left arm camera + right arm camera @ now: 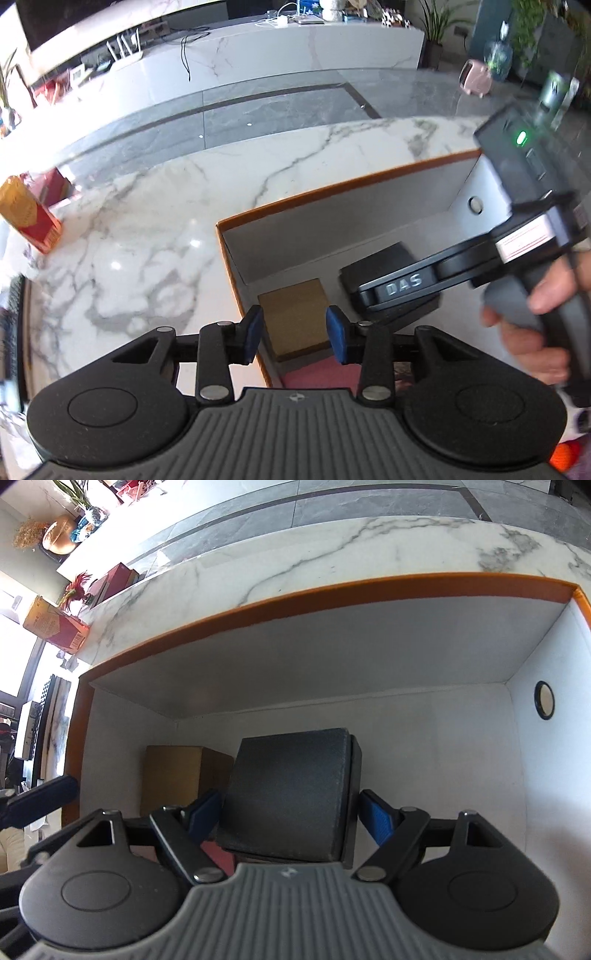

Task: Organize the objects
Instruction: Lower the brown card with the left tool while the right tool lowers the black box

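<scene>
A white storage box with an orange rim [332, 188] [295, 594] stands on the marble table. Inside lie a brown cardboard box [295, 317] [173, 775] and, beside it, a black box [380, 269] [291, 790]. My left gripper [295, 336] hangs open above the brown box at the storage box's near left corner, with nothing between its blue pads. My right gripper [291, 816] is shut on the black box, one pad on each side, and the box is tilted. In the left wrist view a hand [535, 317] holds the right gripper, whose finger [402, 288] crosses the black box.
A pink item [314, 373] [218, 853] lies in the storage box nearest me. A red and gold carton [29, 214] [55, 624] stands at the table's left end. The right inner wall has a round grommet hole [545, 700]. Grey floor and a white counter lie beyond.
</scene>
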Demonstrator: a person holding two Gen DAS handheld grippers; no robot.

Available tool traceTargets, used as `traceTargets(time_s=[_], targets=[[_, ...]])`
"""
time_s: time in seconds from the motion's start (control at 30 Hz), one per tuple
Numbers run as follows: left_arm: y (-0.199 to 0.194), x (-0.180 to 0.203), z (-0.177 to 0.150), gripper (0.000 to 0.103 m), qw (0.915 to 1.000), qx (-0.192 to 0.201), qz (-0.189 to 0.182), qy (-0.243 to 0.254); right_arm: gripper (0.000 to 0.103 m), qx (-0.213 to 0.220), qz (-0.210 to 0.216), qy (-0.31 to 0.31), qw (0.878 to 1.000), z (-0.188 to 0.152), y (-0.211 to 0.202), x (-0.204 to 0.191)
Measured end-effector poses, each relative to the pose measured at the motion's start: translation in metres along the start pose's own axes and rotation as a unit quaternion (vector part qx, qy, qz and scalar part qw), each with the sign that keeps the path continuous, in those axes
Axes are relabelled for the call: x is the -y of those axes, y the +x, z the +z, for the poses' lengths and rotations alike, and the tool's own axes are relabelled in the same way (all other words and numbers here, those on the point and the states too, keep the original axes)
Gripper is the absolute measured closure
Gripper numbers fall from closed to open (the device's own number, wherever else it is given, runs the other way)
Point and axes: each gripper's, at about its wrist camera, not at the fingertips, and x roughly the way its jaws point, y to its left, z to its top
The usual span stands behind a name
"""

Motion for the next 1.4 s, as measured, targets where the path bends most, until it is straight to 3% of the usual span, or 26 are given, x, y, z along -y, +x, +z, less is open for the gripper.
traceTargets(time_s=[0.07, 0.23, 0.47, 0.53, 0.6, 0.8, 0.9, 1.1, 1.4], targets=[[-0.006, -0.007, 0.0, 0.057, 0.9997, 0.008, -0.009, -0.019, 0.021, -0.004, -0.005, -0.007, 1.0, -0.001, 0.005, -0.003], [-0.008, -0.018, 0.0, 0.057, 0.9987, 0.025, 0.008, -0.043, 0.021, -0.017, -0.01, -0.019, 1.0, -0.004, 0.013, -0.006], [-0.007, -0.033, -0.006, 0.057, 0.9975, 0.02, 0.006, -0.068, 0.018, -0.01, -0.009, -0.038, 0.999, 0.0, 0.008, -0.007], [-0.004, -0.037, -0.008, 0.066, 0.9971, 0.014, 0.003, -0.075, 0.036, -0.01, -0.015, -0.042, 0.999, 0.001, 0.008, -0.008], [-0.002, -0.039, -0.009, 0.071, 0.9966, 0.007, -0.004, -0.082, 0.042, -0.013, -0.009, -0.037, 0.999, 0.002, 0.008, -0.008], [0.001, -0.038, -0.014, 0.079, 0.9959, -0.003, -0.02, -0.088, 0.043, 0.001, -0.016, -0.062, 0.998, 0.0, 0.006, -0.011], [0.003, -0.037, -0.014, 0.08, 0.9951, -0.007, -0.031, -0.093, 0.043, -0.008, -0.014, -0.03, 0.999, 0.001, 0.007, -0.005], [0.003, -0.035, -0.015, 0.08, 0.9952, -0.009, -0.029, -0.093, 0.055, -0.006, 0.008, 0.059, 0.998, 0.007, 0.005, 0.018], [0.004, -0.032, -0.015, 0.082, 0.9954, -0.01, -0.025, -0.092, 0.056, 0.006, 0.001, 0.072, 0.997, 0.006, 0.006, 0.011]])
